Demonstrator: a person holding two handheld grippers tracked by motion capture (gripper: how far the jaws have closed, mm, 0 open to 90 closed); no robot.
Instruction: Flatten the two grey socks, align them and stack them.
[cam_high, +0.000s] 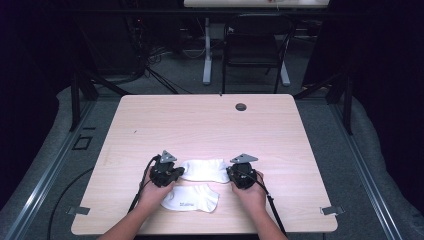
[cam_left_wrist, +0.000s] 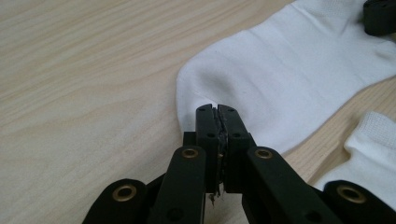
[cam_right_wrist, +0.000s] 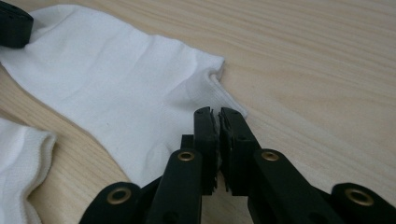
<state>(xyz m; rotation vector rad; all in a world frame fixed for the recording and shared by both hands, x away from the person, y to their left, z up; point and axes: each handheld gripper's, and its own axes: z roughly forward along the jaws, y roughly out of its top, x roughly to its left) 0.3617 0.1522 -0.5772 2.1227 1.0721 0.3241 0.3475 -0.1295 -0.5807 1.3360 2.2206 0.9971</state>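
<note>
Gripping opposite ends of one white sock, a person's two hands work at a pale wooden tabletop in the high view: the left gripper sits at the sock's nine o'clock end, the right gripper at its three o'clock end. A second white sock lies just beside the first, at six o'clock from it, touched by neither tool. Holding both ends at once looks meant to keep the fabric stretched flat, perhaps for laying it on its partner.

Seen along the left gripper, its fingers stand narrow, pressed together with the rounded edge of the sock pinched between them. The other gripper's black tip shows at one o'clock, resting on the far end. The second sock lies at four o'clock.

Looking along the right gripper, its fingers are nearly together, a thin slit between them, closed over the sock at its cuff edge, where the fabric bunches slightly. The second sock shows at eight o'clock, and the other gripper's tip at ten o'clock.
</note>
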